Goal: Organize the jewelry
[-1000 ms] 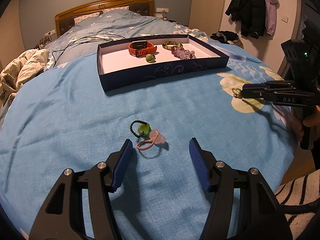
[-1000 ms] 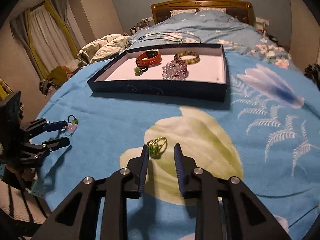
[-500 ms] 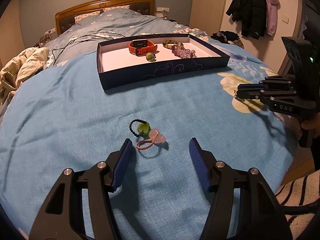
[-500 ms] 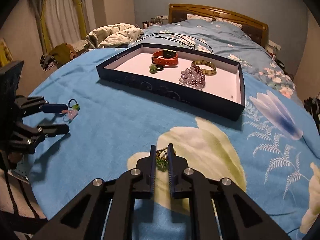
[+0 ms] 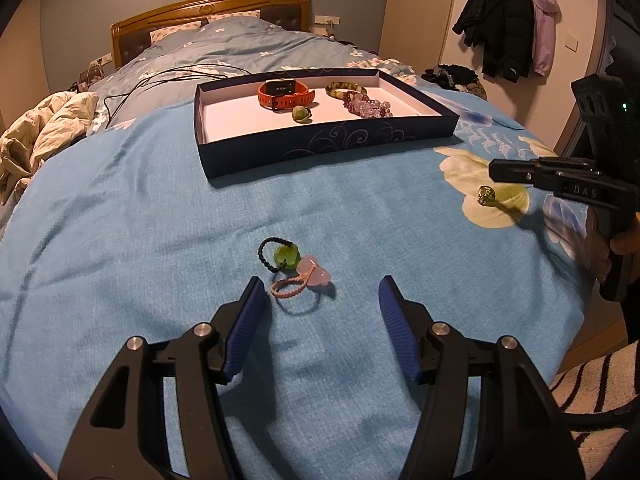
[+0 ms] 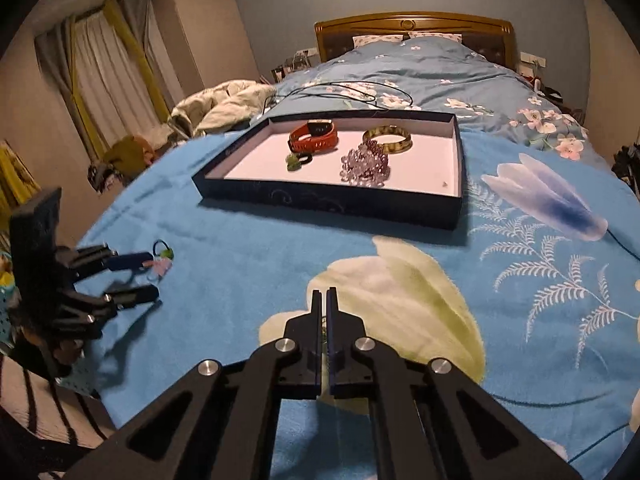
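Legible text: the letters "DAS", embossed on the black side of the right gripper (image 5: 496,172) finger arm, seen from the left wrist view. Relative to that gripper, no other text, label, number or sign is readable

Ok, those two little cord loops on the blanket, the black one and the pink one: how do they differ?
The black loop carries a round green charm; the pink loop carries a pale pink one. The black loop lies farther off, toward the box; the pink loop is nearer the camera. The black loop looks flat, while the pink loop casts a separate shadow and seems propped up. Both lie outside the box, charms touching or nearly so.
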Motion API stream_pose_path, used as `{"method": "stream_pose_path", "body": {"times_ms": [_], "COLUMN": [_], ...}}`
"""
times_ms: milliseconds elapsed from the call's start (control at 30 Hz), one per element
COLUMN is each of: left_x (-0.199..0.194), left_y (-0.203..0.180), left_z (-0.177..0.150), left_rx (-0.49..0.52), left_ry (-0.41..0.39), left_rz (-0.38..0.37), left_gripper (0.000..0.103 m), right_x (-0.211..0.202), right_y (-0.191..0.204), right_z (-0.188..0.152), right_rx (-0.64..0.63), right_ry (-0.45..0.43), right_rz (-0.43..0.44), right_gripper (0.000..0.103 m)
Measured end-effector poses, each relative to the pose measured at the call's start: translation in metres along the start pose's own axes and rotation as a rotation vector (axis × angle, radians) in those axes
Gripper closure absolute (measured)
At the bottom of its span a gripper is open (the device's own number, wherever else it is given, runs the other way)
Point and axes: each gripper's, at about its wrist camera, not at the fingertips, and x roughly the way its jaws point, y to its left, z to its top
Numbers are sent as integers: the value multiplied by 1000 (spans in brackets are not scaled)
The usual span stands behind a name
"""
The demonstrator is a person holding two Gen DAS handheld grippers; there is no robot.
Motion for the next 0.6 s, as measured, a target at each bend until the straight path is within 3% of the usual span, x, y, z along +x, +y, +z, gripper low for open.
{"method": "stream_pose_path", "body": {"times_ms": [267, 367, 600], "left_x": [-1, -1, -1], "left_y": [0, -1, -1], "left_z": [0, -1, -1], "left_rx": [-1, -2, -2], "left_ry": [-1, 0, -1], "left_rz": [0, -2, -2], "left_gripper": [44, 44, 44], "right_x": [10, 9, -2], "right_y": [0, 0, -2], "right_z": [-6, -7, -4], "right_rx": [-9, 5, 34], "right_ry": [67, 59, 20], "right_rz": [29, 47, 100], "right_gripper": [98, 103, 103]}}
